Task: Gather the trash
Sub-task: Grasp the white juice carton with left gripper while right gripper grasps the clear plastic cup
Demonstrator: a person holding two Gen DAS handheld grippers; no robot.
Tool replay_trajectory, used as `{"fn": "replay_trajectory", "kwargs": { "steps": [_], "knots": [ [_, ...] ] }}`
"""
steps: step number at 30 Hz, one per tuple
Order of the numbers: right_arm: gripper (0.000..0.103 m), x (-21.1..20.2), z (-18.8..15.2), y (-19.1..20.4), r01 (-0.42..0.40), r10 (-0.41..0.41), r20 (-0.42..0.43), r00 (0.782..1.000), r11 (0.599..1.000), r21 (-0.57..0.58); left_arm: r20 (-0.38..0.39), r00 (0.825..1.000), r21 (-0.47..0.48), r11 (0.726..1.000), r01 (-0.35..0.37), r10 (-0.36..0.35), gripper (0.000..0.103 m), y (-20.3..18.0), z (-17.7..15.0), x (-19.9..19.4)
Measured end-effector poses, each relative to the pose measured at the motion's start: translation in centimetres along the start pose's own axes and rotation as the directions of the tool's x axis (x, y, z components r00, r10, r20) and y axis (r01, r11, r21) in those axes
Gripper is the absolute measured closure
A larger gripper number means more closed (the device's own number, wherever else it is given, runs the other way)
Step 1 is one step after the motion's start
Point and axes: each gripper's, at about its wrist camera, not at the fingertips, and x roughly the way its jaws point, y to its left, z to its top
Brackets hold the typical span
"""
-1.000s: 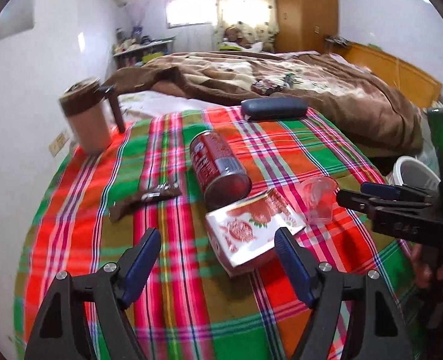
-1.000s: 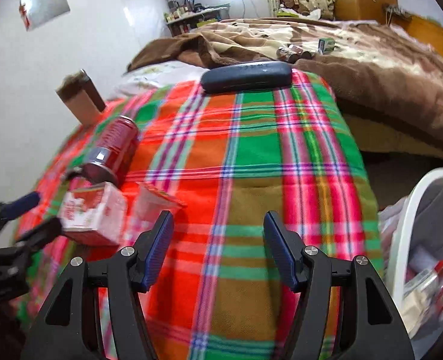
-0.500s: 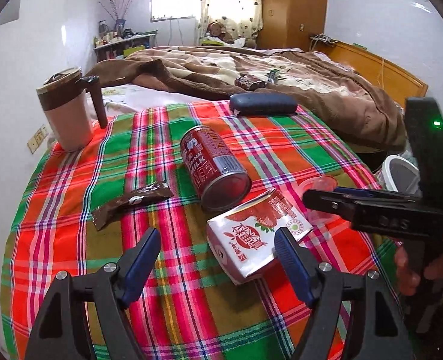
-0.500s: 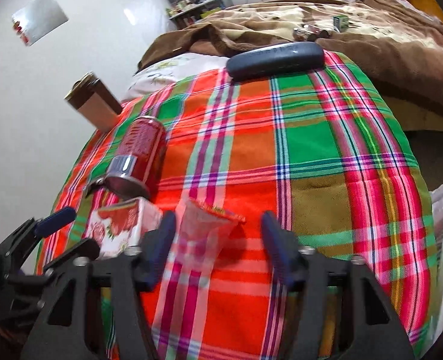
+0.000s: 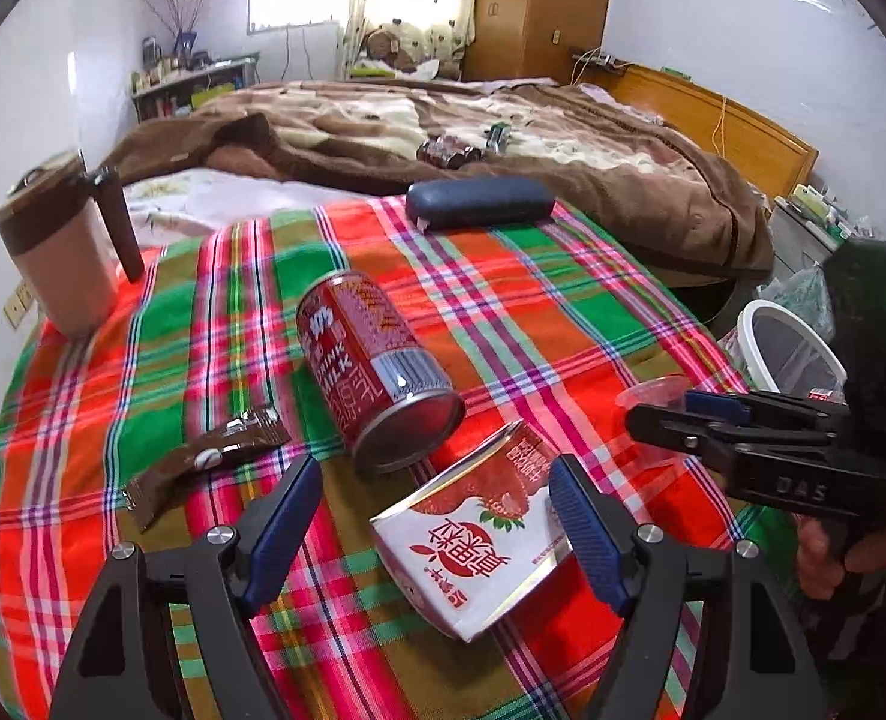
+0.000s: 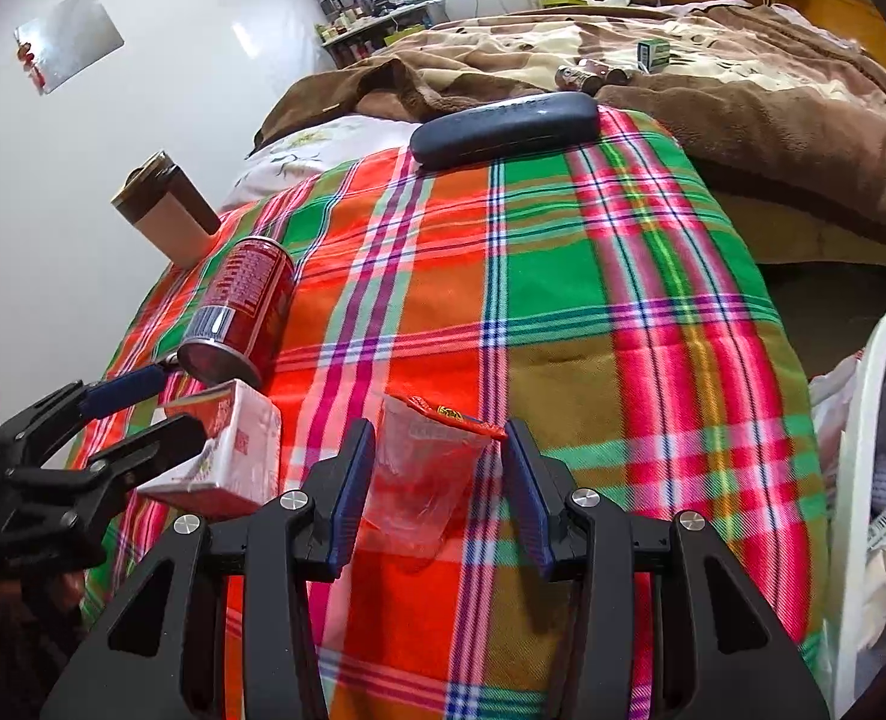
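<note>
On the plaid tablecloth (image 5: 502, 312) lie a red drink can (image 5: 371, 360) on its side, a strawberry milk carton (image 5: 478, 528), a brown snack wrapper (image 5: 203, 462) and a clear plastic cup (image 6: 422, 474) with a torn red lid. My left gripper (image 5: 437, 528) is open, its right finger beside the carton. My right gripper (image 6: 437, 480) is open with the cup between its fingers; whether the pads touch it I cannot tell. The can (image 6: 239, 312), the carton (image 6: 227, 450) and the left gripper's fingers (image 6: 125, 390) show in the right wrist view.
A beige mug with a brown lid (image 5: 62, 252) stands at the table's far left. A dark glasses case (image 5: 478, 201) lies at the far edge. A white trash bin (image 6: 862, 480) with rubbish stands right of the table. A bed with a brown blanket (image 5: 502, 138) is behind.
My right gripper has moved left and forward until the plastic cup sits between its fingers. My left gripper has come closer to the carton.
</note>
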Motion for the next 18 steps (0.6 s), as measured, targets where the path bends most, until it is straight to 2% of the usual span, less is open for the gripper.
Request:
{"fn": "replay_trajectory", "kwargs": {
  "steps": [3, 5, 9, 14, 18],
  "knots": [
    [0.058, -0.4, -0.1, -0.5, 0.008, -0.008, 0.007, 1.000, 1.000, 0.002, -0.022, 0.997, -0.004, 0.997, 0.079, -0.079, 0.025, -0.6, -0.7, 0.0],
    [0.058, -0.7, -0.3, -0.8, 0.016, -0.016, 0.014, 1.000, 1.000, -0.001, -0.028, 0.996, 0.001, 0.997, 0.080, -0.080, 0.025, -1.0, -1.2, -0.1],
    [0.058, -1.4, -0.5, -1.5, 0.034, -0.034, 0.023, 0.999, 0.999, 0.002, -0.050, 0.991, -0.022, 0.992, 0.125, -0.126, 0.025, -1.7, -2.2, -0.6],
    [0.058, -1.9, -0.8, -2.4, 0.042, -0.042, 0.026, 0.999, 0.999, 0.010, -0.059, 0.989, 0.015, 0.990, 0.138, -0.137, 0.025, -3.5, -3.5, -1.3],
    [0.058, -2.0, -1.0, -2.6, 0.042, -0.042, 0.027, 0.999, 0.999, 0.017, -0.037, 0.997, 0.032, 0.997, 0.072, -0.071, 0.025, -4.2, -3.2, -1.2]
  ]
}}
